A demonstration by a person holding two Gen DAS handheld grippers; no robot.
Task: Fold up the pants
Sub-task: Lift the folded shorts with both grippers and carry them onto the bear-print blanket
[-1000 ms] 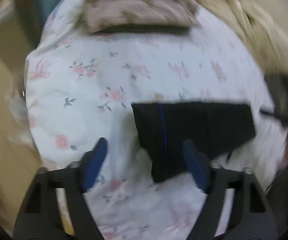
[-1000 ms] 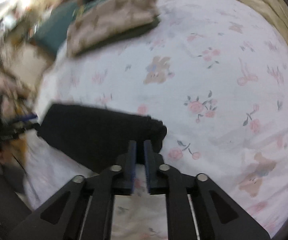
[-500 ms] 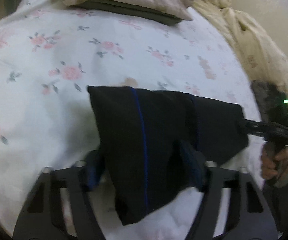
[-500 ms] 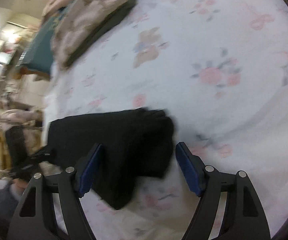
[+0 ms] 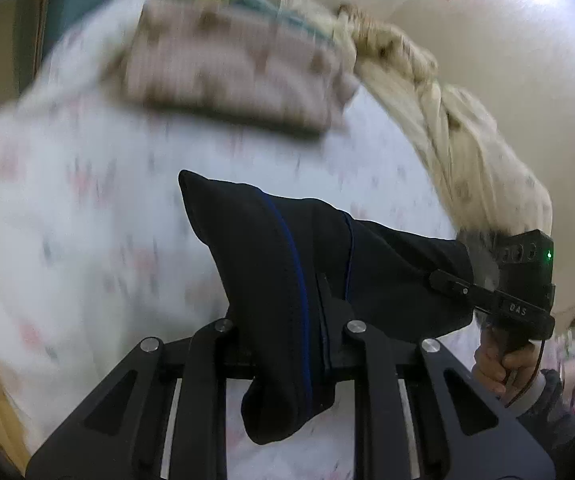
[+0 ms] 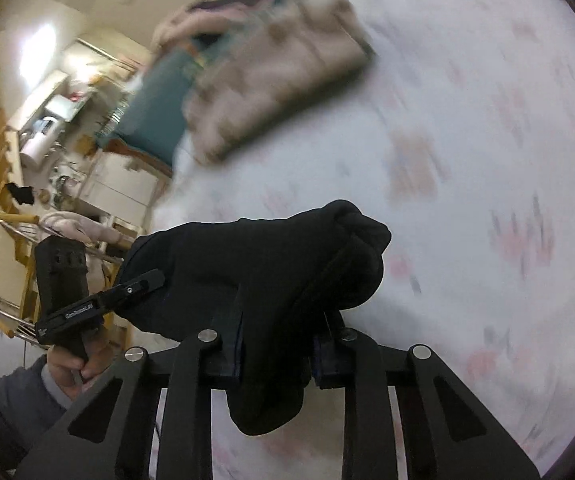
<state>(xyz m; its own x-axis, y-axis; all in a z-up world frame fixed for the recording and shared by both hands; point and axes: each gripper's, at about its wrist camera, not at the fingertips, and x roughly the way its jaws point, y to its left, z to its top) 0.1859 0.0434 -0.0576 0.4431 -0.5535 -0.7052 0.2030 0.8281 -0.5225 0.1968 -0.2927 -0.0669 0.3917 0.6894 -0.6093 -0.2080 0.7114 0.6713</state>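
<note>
The pants [image 5: 287,264] are already a compact dark bundle, held clear above the floral bedsheet [image 5: 87,208] between the two tools. The left gripper [image 5: 287,344] pinches one end, the right gripper [image 6: 277,348] the other (both clamped on cloth). Folding looks mostly done; what seems left is setting the bundle down, perhaps near the folded blanket [image 5: 231,76].

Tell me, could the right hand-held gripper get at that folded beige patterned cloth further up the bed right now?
Probably not: the right hand-held gripper is shut on the black pants, which the left hand-held gripper also grips. The beige cloth lies unobstructed beyond.
</note>
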